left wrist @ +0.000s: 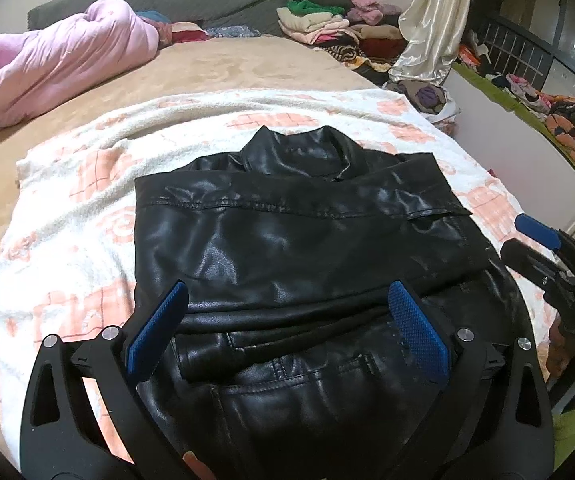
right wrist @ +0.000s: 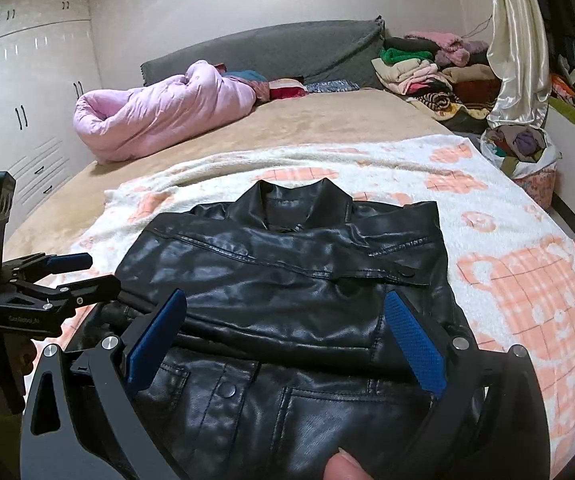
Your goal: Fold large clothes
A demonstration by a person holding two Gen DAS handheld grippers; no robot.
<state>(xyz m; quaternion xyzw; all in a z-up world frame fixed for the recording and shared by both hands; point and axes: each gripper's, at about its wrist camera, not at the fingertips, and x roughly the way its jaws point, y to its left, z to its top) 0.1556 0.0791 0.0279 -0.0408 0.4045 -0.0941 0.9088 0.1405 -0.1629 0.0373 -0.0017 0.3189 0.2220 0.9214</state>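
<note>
We see the shiny black leather jacket (left wrist: 287, 240) lying folded on the white-and-peach fleece blanket (left wrist: 67, 240). Our left gripper (left wrist: 287, 312) and right gripper (right wrist: 287, 320) both stand spread wide above it, grasping nothing.

One black leather jacket (left wrist: 299, 248) lies at the centre on one white-and-peach blanket (left wrist: 79, 208). One rolled pink quilt (left wrist: 55, 60) sits at ten o'clock, one heap of folded clothes (left wrist: 327, 24) at one o'clock. Two grippers: left gripper (left wrist: 287, 304), right gripper (right wrist: 287, 312).
</note>
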